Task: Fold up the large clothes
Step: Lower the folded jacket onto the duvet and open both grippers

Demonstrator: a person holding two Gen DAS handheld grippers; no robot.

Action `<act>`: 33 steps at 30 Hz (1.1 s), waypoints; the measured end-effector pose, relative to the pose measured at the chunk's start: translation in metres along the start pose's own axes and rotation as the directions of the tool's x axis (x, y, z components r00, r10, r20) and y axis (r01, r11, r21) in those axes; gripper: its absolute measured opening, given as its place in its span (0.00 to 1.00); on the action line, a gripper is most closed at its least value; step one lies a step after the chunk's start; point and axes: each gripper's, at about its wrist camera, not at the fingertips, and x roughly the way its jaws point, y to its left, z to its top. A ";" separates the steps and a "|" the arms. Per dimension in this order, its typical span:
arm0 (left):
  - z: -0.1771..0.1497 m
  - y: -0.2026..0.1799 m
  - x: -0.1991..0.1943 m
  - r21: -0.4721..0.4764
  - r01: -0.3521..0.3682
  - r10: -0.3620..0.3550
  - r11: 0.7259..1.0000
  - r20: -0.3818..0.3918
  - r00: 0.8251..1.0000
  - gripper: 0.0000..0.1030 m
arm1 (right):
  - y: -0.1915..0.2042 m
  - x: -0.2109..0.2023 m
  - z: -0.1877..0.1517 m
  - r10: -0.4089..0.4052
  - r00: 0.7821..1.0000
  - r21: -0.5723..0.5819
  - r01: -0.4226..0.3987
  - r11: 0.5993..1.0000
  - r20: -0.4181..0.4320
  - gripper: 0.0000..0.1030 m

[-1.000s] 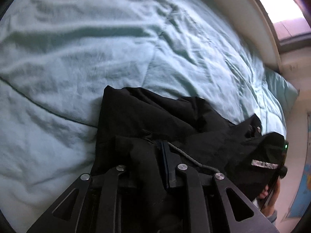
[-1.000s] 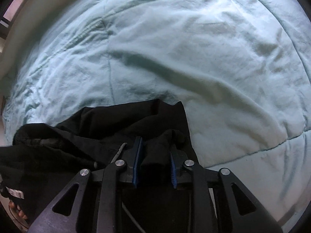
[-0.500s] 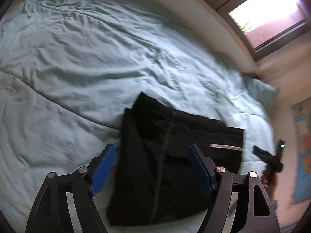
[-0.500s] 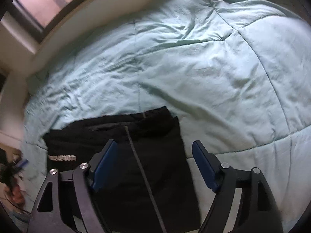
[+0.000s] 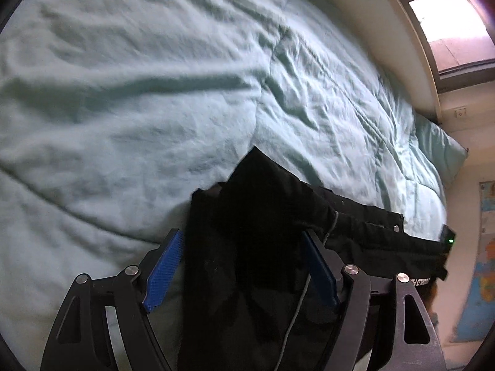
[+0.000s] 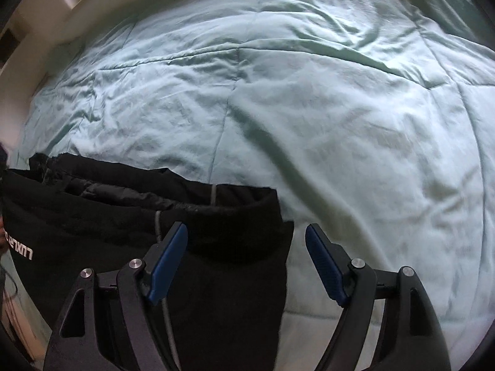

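The folded black garment (image 5: 263, 247) lies on the pale green comforter (image 5: 139, 108) of the bed, low in both frames. The left hand-held gripper (image 5: 241, 262) stands wide, straddling the fabric's corner. The right hand-held gripper (image 6: 246, 262) is wide too, over the garment's right edge. A window (image 5: 448, 31) sits upper right.
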 end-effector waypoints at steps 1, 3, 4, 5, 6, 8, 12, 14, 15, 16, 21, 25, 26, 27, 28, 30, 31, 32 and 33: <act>0.003 0.002 0.005 -0.015 0.000 -0.001 1.000 -0.012 1.000 0.76 | -0.002 0.003 0.002 0.011 1.000 -0.005 -0.011 1.000 -0.004 0.79; 0.006 0.000 0.012 -0.019 0.006 -0.007 1.000 -0.019 1.000 0.76 | -0.005 0.013 0.005 0.030 0.999 -0.017 -0.030 0.999 -0.017 0.79; 0.006 -0.002 0.012 -0.014 0.002 -0.002 1.000 -0.015 1.000 0.76 | -0.006 0.018 0.006 0.034 0.999 -0.015 -0.034 0.999 -0.024 0.79; 0.005 -0.006 0.011 -0.004 -0.006 0.006 1.000 -0.003 1.000 0.76 | -0.007 0.023 0.008 0.044 0.999 -0.011 -0.044 0.999 -0.032 0.79; 0.004 -0.008 0.010 0.005 -0.017 0.017 1.000 0.010 1.000 0.76 | -0.007 0.028 0.009 0.051 0.998 -0.006 -0.052 0.999 -0.040 0.79; 0.001 -0.020 0.002 0.047 -0.063 0.060 0.997 0.067 0.996 0.42 | -0.001 0.028 0.008 0.052 0.998 -0.026 -0.052 0.998 -0.022 0.49; -0.007 -0.042 -0.017 0.095 -0.193 0.176 0.977 0.160 0.971 0.19 | 0.023 0.011 -0.005 -0.098 0.994 -0.123 0.103 0.987 0.046 0.25; -0.014 -0.052 -0.033 0.099 -0.239 0.214 0.966 0.215 0.953 0.14 | 0.029 -0.007 -0.010 -0.197 0.975 -0.121 0.209 0.970 0.100 0.18; -0.014 -0.054 -0.043 0.089 -0.240 0.213 0.967 0.236 0.948 0.14 | 0.031 -0.018 -0.010 -0.243 0.961 -0.113 0.258 0.959 0.133 0.18; -0.013 -0.059 -0.064 0.075 -0.210 0.181 0.975 0.280 0.943 0.13 | 0.032 -0.036 -0.008 -0.290 0.940 -0.091 0.310 0.946 0.177 0.17; 0.002 -0.097 -0.115 0.124 -0.172 0.106 0.977 0.416 0.903 0.13 | 0.034 -0.087 0.016 -0.352 0.888 -0.031 0.377 0.926 0.296 0.16; 0.036 -0.093 -0.074 0.086 -0.268 0.213 0.960 0.396 0.893 0.13 | 0.020 -0.050 0.047 -0.384 0.890 0.030 0.389 0.921 0.246 0.16; 0.042 -0.086 -0.059 0.068 -0.280 0.236 0.957 0.372 0.897 0.13 | 0.011 -0.027 0.054 -0.380 0.903 0.051 0.378 0.924 0.198 0.16; 0.047 -0.077 -0.042 0.048 -0.287 0.253 0.957 0.345 0.904 0.13 | 0.007 -0.009 0.056 -0.382 0.910 0.059 0.377 0.924 0.159 0.16; 0.052 -0.062 -0.019 0.022 -0.299 0.280 0.954 0.294 0.914 0.13 | 0.003 0.015 0.057 -0.386 0.916 0.062 0.382 0.922 0.107 0.16; 0.054 -0.038 0.011 -0.017 -0.299 0.295 0.954 0.213 0.931 0.14 | -0.002 0.051 0.053 -0.374 0.927 0.056 0.372 0.927 0.025 0.16; 0.052 -0.029 0.020 -0.031 -0.299 0.300 0.954 0.186 0.936 0.14 | -0.003 0.064 0.049 -0.369 0.930 0.051 0.368 0.928 -0.005 0.16; 0.049 -0.022 0.026 -0.039 -0.298 0.300 0.954 0.167 0.939 0.19 | -0.003 0.073 0.046 -0.371 0.928 0.043 0.372 0.927 -0.024 0.16; 0.047 -0.013 0.032 -0.044 -0.285 0.288 0.958 0.141 0.947 0.22 | -0.003 0.074 0.043 -0.370 0.929 0.039 0.370 0.928 -0.023 0.16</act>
